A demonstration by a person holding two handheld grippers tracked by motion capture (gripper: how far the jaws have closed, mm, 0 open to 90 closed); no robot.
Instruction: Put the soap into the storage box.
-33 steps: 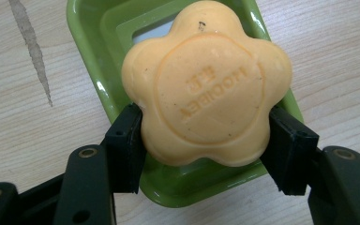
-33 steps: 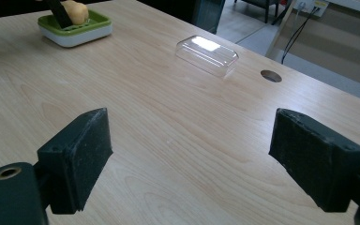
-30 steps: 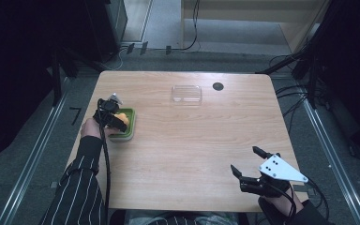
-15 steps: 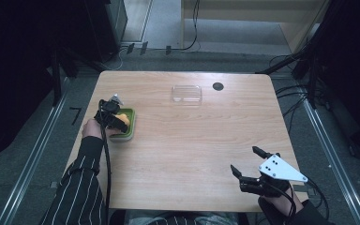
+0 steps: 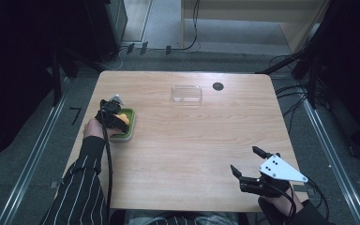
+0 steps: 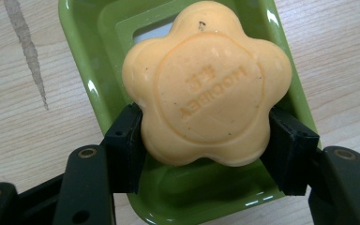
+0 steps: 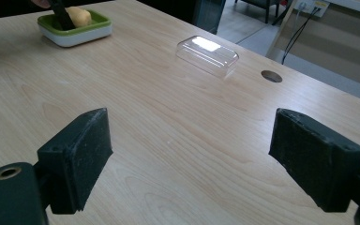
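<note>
An orange flower-shaped soap (image 6: 206, 84) with raised lettering sits over a green soap dish (image 6: 98, 75). My left gripper (image 6: 206, 140) is shut on the soap, one pad against each side. In the high view the same gripper (image 5: 115, 115) points down over the dish (image 5: 127, 133) at the table's left. A clear plastic lid (image 5: 186, 93) lies at the far middle of the table. Near the front right edge my right gripper (image 5: 248, 161) rests open with nothing between its pads (image 7: 79, 154). From that gripper's view I see the lid (image 7: 207, 55) and the dish (image 7: 77, 29) farther off.
The wooden table (image 5: 192, 150) has a dark round cable hole (image 5: 218, 86) next to the lid. A black cable (image 5: 108, 168) trails from the left gripper along a striped sleeve (image 5: 79, 192). Dark stands and cables surround the table on the floor.
</note>
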